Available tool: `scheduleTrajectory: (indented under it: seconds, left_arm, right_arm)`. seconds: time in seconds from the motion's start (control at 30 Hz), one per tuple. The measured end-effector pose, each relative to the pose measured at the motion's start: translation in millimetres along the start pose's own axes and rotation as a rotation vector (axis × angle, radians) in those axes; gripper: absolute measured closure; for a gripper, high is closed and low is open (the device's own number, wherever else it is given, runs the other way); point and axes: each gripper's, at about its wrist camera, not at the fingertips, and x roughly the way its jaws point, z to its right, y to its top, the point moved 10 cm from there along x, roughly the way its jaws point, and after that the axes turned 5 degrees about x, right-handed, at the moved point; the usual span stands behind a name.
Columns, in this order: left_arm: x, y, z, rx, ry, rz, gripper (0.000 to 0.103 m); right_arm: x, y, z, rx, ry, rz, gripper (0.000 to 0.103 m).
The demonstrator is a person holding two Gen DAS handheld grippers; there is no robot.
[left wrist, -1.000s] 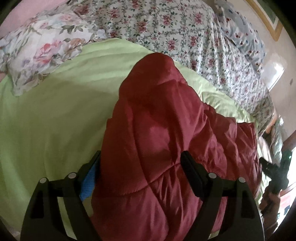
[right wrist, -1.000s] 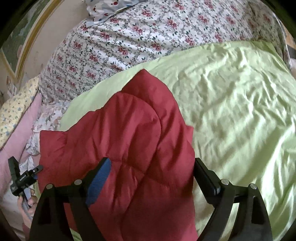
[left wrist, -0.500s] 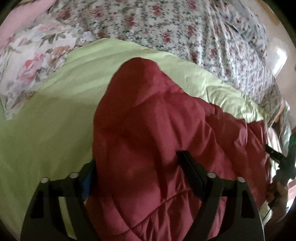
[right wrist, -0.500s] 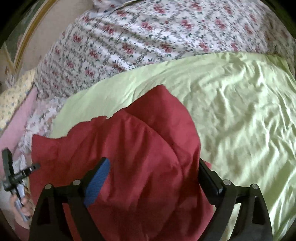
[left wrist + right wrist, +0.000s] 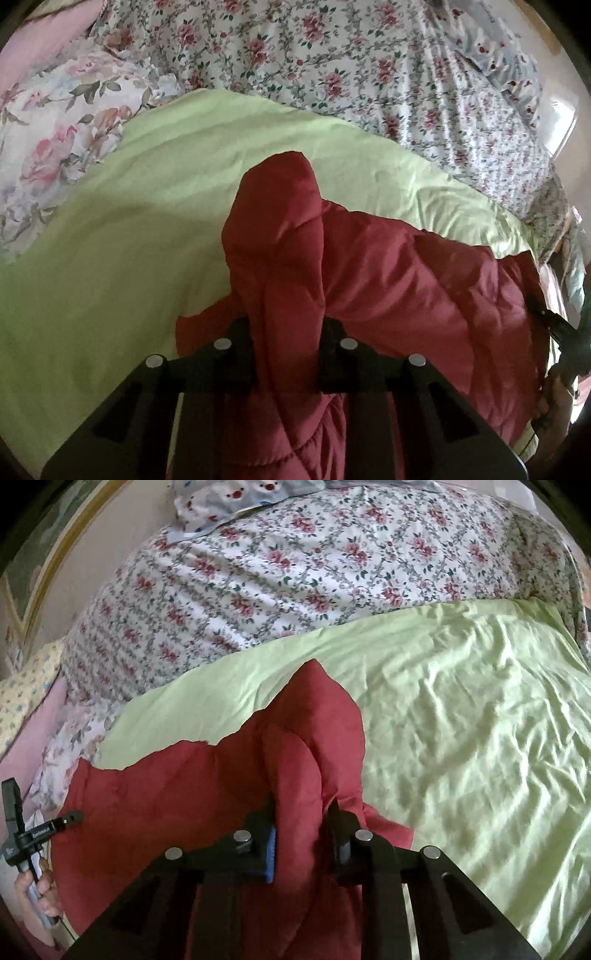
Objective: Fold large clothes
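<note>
Left gripper point(image 5: 286, 328) and right gripper point(image 5: 301, 812) each clamp puffy quilted dark-red garment point(image 5: 388, 280) on wrinkled lime-green sheet point(image 5: 461, 709).

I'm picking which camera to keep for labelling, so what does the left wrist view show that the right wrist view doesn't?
Only the left wrist view shows the large-rose pillow at upper left, and the left gripper shut on a bunched ridge of the red quilted garment. Only the right wrist view shows the gold picture frame, the yellow floral pillow, and the right gripper pinching its own fold. Both show the red garment, the green sheet, the small-flower bedspread, and the opposite gripper at the frame edge.
</note>
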Motion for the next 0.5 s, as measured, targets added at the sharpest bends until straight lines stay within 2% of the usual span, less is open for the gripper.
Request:
scheduleTrajectory:
  seconds: [0.5]
  left_arm:
    - [37, 6, -13, -0.061, -0.019, -0.042, 0.083]
  right_arm:
    - [39, 8, 14, 0.041, -0.039, -0.056, 0.084]
